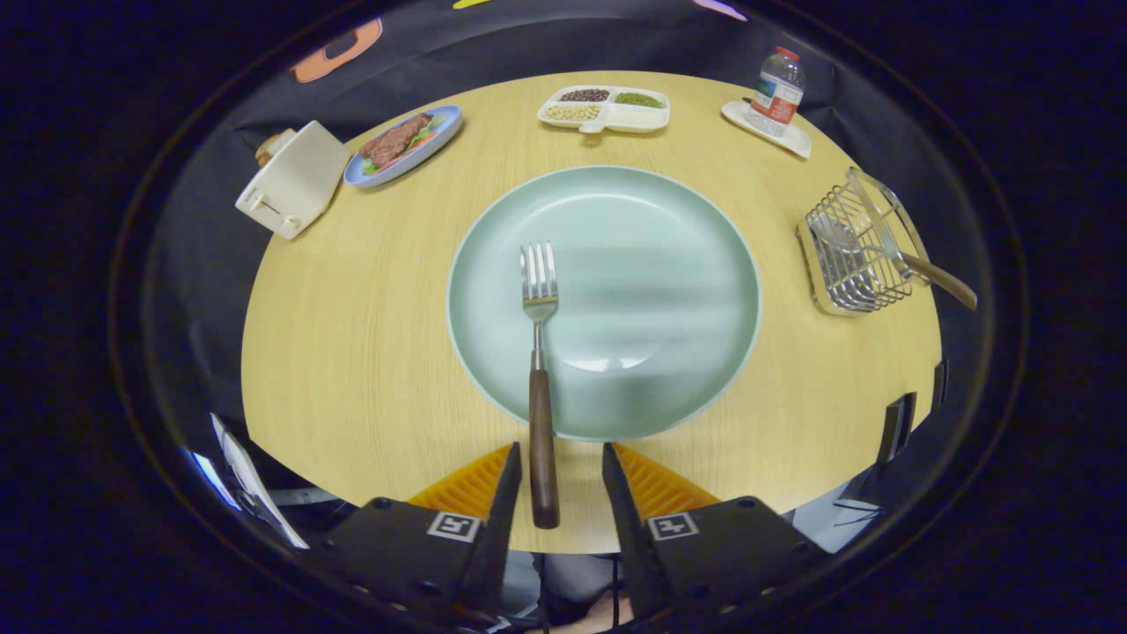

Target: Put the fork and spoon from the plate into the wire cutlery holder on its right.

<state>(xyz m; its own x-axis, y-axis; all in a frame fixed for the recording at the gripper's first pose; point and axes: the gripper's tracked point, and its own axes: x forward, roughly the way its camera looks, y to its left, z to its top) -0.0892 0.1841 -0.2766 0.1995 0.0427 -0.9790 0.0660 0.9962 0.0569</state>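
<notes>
Writing/brands: bottle [777, 90] label red, white and green, text too small to read. Square black-and-white marker tags on claw housing, no lettering.

Claw [561, 467]: open, moderate gap, fingers [505, 480] either side of fork handle end. Handle nearer the left-hand finger, contact or not: cannot tell. Gap shows betw. handle and the other finger, so no grip on it. Nothing held.

Fork [539, 352]: metal tines, dark wood handle. Tines + neck on plate, pointing away from claw; handle crosses near rim and overhangs onto tabletop, end betw. fingers. Lies left of plate centre.

Plate [669, 264]: lrg, round, pale green, mid tabletop, just ahead of fingers. Carries the fork.

Wire cutlery holder [858, 242]: metal basket on a small tray, right of plate, apart from it. Holds spoon [938, 277]: wood handle sticks out over rim toward tabletop edge, bowl end down inside, behind wires.

Tabletop [352, 335]: round, light wood grain.

Far side, beyond plate:
- Toaster [295, 180], cream, at far-left edge.
- Blue oval dish [403, 145] w. meat slices + greens, beside toaster.
- White divided tray [606, 109], three compartments: dark beans, pale beans, green beans.
- Bottle, clear plastic, red cap, upright on small white tray [768, 130], beyond the holder.
</notes>
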